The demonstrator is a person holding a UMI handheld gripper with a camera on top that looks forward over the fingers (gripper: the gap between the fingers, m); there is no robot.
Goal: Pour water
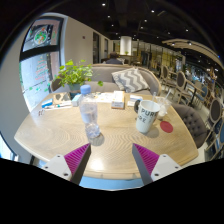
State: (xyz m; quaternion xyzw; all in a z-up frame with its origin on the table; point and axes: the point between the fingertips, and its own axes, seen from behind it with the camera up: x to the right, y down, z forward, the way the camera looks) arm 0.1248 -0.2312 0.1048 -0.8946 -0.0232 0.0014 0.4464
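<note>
bottle [90, 113], clear plastic with a pale cap, stands upright on a light wooden table [120, 140], ahead of the gripper [110, 158] and slightly toward its left finger. the gripper's two fingers are spread wide apart, holding nothing, their magenta pads [76, 156] facing each other across bare tabletop. the bottle stands beyond the fingertips, not between them, and nothing touches it. to the right of the bottle, well apart from it, sits a white mug [148, 115] with dark lettering, also upright, ahead of the right finger. just right of the mug lies a small red coaster [166, 126], flat on the table. behind the bottle, at the far side of the table, a leafy green plant [72, 74] rises from a pot, and a small white box [118, 99] rests near it toward the middle. a chair [190, 118] stands at the table's right side. beyond the table is a sofa with a cushion [130, 80] in a zigzag pattern. the left wall carries a framed poster [41, 38]. farther back the room opens into a long space with ceiling lights and more seating, too small to tell in detail.
</note>
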